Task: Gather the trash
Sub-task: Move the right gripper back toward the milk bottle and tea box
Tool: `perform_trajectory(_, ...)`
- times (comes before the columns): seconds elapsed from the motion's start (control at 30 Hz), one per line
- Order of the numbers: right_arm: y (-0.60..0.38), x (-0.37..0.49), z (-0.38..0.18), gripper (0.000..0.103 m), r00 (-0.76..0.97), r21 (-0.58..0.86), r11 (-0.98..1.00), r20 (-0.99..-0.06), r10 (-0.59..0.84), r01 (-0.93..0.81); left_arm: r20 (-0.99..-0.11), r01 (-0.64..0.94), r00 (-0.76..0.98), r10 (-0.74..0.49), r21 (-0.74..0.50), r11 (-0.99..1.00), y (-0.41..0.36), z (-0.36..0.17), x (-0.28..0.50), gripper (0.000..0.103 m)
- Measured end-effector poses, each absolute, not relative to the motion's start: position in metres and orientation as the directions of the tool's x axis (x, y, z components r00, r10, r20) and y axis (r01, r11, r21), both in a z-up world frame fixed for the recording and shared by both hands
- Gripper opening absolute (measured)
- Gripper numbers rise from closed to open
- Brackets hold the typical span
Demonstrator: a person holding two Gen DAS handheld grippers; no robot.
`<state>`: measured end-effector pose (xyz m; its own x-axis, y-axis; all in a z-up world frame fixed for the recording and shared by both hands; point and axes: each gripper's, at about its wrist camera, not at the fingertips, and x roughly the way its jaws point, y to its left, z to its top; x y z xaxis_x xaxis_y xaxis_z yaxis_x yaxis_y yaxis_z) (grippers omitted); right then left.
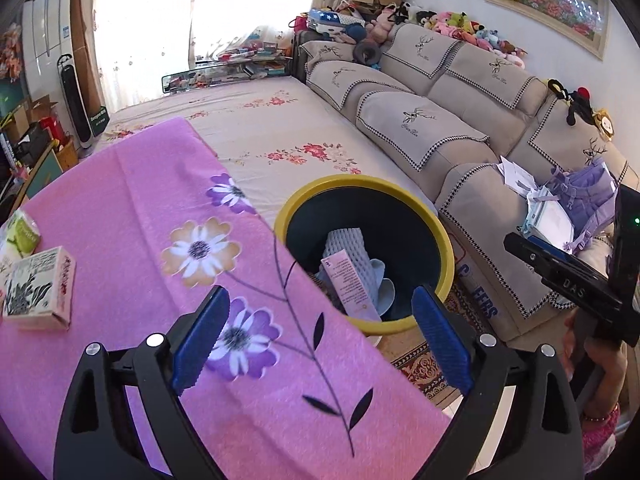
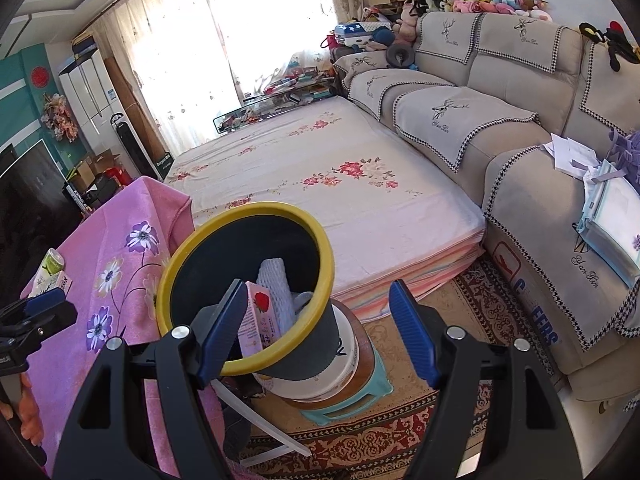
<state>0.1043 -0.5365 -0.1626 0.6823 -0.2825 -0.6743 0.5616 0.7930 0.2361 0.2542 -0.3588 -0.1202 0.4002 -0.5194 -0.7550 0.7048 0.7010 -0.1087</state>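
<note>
One round black trash bin with a yellow rim (image 1: pixel 447 240) sits at frame centre, beside a pink flowered tablecloth (image 1: pixel 132 216). Inside it lie one white foam net sleeve (image 1: pixel 350 250), one pink carton (image 1: pixel 348 286) and a pale blue item, possibly cloth, half hidden. Two small boxes remain on the cloth at left: a pink printed box (image 1: pixel 40 288) and a green-and-white pack (image 1: pixel 18 236), cut off by the frame edge. The left gripper (image 1: pixel 320 334) and the right gripper (image 2: pixel 320 330) both gape wide, holding nothing.

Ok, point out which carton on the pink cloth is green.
The far-left carton, green and white; the box beside it, nearer the bin, is pink with dark leaf print.
</note>
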Motion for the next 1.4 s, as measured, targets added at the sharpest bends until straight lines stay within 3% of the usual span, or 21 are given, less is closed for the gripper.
perform_trajectory(0.67, -0.416, 0.221, -0.105, 0.07, 0.755, 0.179, 0.968, -0.655, -0.018, 0.178, -0.709, 0.42, 0.592, -0.384, -0.136, 0.897, -0.14, -0.1, 0.26, 0.092)
perform_trajectory(1.1, -0.334, 0.318, -0.071, 0.07, 0.746, 0.134, 0.99, -0.653, 0.129, -0.054, -0.721, 0.365, 0.594, -0.357, -0.153, 0.918, -0.106, -0.11, 0.31, 0.092)
perform_trajectory(1.4, -0.257, 0.417, -0.068, 0.07, 0.66, 0.092, 0.968, -0.715, 0.229, -0.235, -0.706, 0.33, 0.624, -0.334, -0.15, 0.932, -0.08, -0.112, 0.32, 0.092)
